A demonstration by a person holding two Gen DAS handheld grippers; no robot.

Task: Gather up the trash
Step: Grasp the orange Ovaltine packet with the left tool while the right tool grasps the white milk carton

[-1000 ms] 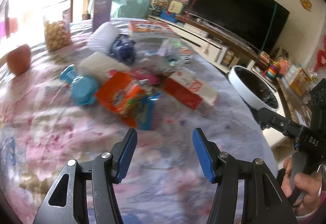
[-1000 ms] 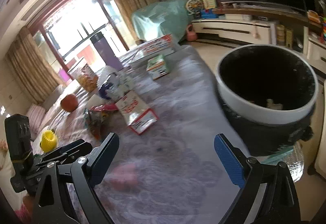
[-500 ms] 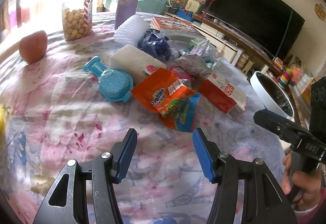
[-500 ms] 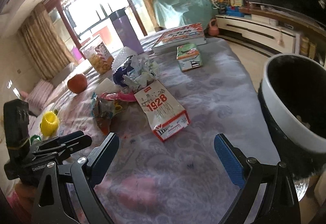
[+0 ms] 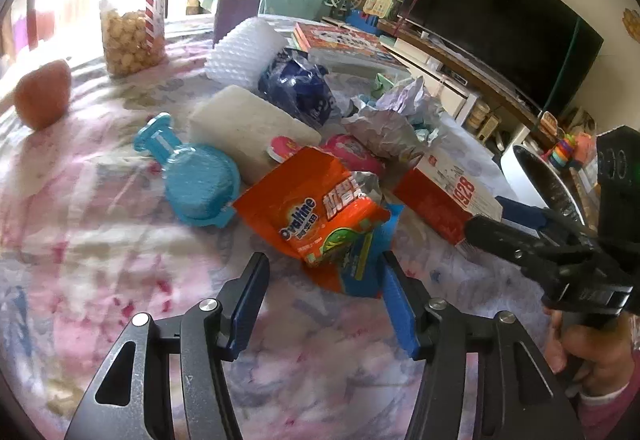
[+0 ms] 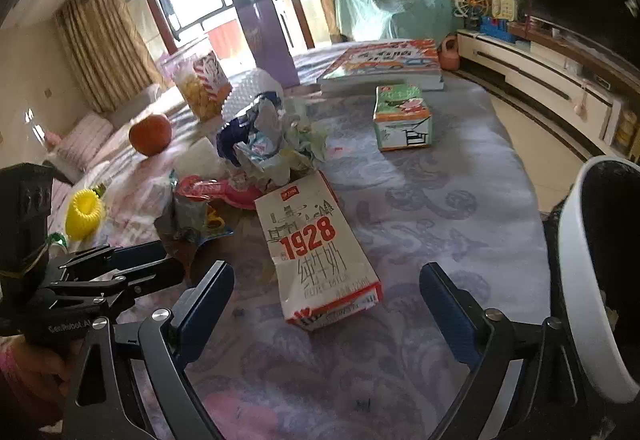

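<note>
Left wrist view: left gripper [image 5: 322, 290] half open, empty, hanging just short of the orange pouch [image 5: 320, 212] on the table [image 5: 100, 260].
Right wrist view: right gripper [image 6: 326, 298] wide open, empty, straddling the near end of the carton [image 6: 316, 252] without touching it.
Bin: one, white rim [image 6: 580, 280], off the table edge at right.
Pouch: one, torn foil; judged light, crinkly, slippery; best pinched at the near edge.
Carton: one, lying flat, marked 1928; judged light, fairly stiff, crushable if empty; take it across its narrow sides.
Crumpled paper [image 6: 280, 144]: one wad, soft; pinch anywhere.
Blue wrapper [image 5: 298, 88]: one, soft.
Pink packets [image 5: 352, 150]: apparently two, half hidden.
Foam: one block [image 5: 248, 124], one net sleeve [image 5: 240, 56]; very light, squashy.
Likely keepers: one fruit [image 6: 150, 134], one snack jar [image 5: 132, 36], one flask [image 6: 266, 32].
</note>
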